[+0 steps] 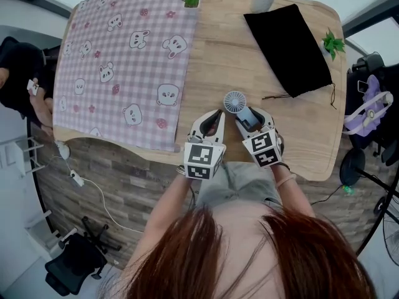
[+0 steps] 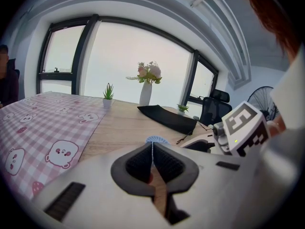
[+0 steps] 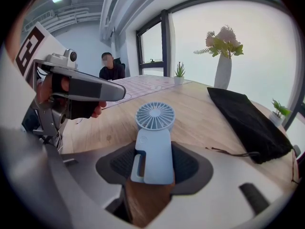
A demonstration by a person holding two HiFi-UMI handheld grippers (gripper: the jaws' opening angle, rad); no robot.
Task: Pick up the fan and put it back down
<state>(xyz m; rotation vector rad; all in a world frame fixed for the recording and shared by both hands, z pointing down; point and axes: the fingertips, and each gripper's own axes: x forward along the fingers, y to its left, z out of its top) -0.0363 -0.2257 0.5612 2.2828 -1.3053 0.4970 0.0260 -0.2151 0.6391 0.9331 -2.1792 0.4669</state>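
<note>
The right tool (image 3: 153, 165) grips the fan (image 3: 155, 117) by its handle, head toward twelve o'clock; the left tool (image 2: 152, 161), closed and empty, sits at nine o'clock.

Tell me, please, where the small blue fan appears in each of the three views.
Head view: fan just below centre, in front of the right gripper.
Left gripper view: only its round top peeks over the left gripper, mid-picture.
Right gripper view: fan at centre, between the jaws.
Shared landmark: black pouch.
</note>
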